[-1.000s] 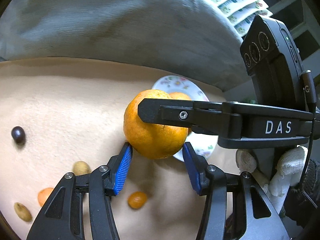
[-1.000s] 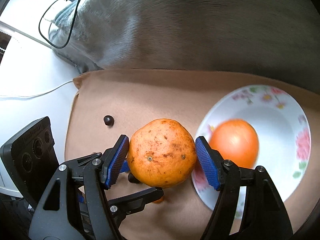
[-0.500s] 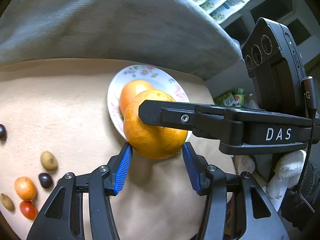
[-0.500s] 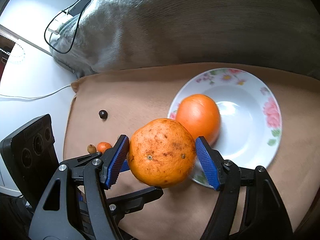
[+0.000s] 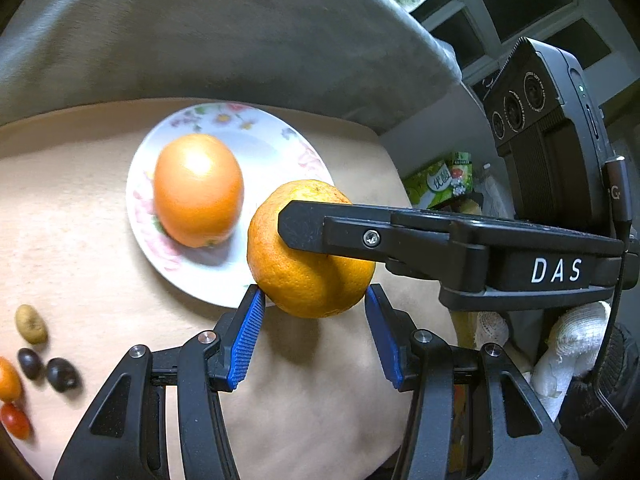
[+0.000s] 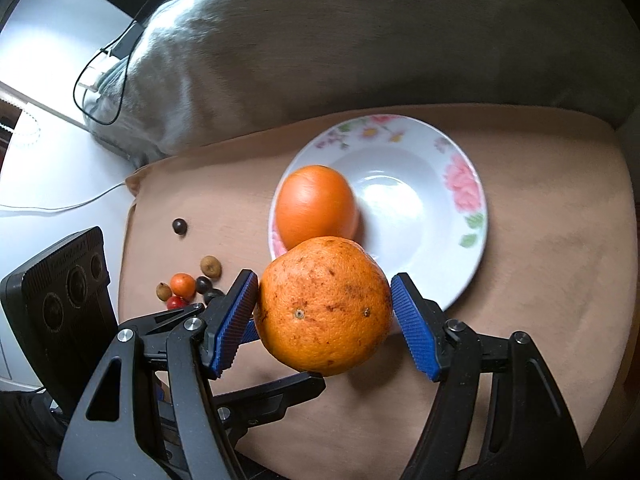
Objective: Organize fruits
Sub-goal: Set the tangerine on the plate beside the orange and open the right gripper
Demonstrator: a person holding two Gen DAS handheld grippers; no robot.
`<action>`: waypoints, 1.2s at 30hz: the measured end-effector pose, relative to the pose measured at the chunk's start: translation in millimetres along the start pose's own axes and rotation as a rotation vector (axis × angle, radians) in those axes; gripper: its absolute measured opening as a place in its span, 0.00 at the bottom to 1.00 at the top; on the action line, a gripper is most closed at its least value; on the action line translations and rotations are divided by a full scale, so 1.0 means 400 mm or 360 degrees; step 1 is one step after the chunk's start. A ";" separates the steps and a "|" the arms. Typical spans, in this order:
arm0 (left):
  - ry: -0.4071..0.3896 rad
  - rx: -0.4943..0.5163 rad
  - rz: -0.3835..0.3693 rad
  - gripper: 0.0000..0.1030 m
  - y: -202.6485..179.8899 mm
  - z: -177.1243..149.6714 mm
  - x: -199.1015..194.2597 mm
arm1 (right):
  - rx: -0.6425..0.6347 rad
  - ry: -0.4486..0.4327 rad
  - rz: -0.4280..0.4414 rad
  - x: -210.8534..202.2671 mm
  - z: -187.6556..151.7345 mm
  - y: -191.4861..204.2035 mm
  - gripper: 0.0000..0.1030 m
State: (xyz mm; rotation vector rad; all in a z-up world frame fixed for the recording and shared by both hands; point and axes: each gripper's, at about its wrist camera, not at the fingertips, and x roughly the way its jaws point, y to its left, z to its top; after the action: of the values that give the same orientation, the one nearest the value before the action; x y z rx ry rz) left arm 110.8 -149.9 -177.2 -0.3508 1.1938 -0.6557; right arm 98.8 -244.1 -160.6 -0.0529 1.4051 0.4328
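Above the near rim of the flowered plate, a speckled orange hung clamped in the right claw, blue pads pressed to both sides. Plate hollow lay just ahead and slightly right of the fruit; a smooth orange already filled its left half. Left claw sat beneath and beside the held orange, released, pads not visibly pressing it, gripping nothing. Right hand nearer the plate. Small fruits, dark, tan and red, lay scattered well to the left on the tan cloth. Judged next: forward, then release.
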 end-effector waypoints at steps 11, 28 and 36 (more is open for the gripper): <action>-0.0011 -0.0045 0.0006 0.50 -0.007 0.015 0.042 | 0.0012 0.0037 0.0020 0.010 0.027 -0.084 0.70; -0.0118 -0.0036 0.0071 0.47 -0.022 0.039 0.007 | -0.0005 -0.0059 0.0026 -0.028 0.078 -0.113 0.70; -0.0134 -0.0017 0.0107 0.47 -0.035 0.029 -0.029 | -0.0044 -0.0089 -0.0048 -0.037 0.072 -0.090 0.70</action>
State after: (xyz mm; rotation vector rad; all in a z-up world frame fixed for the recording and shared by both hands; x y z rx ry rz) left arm 115.1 -154.1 -156.3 -0.3424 1.1245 -0.5716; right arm 135.9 -273.1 -149.1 -0.0834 1.3416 0.4257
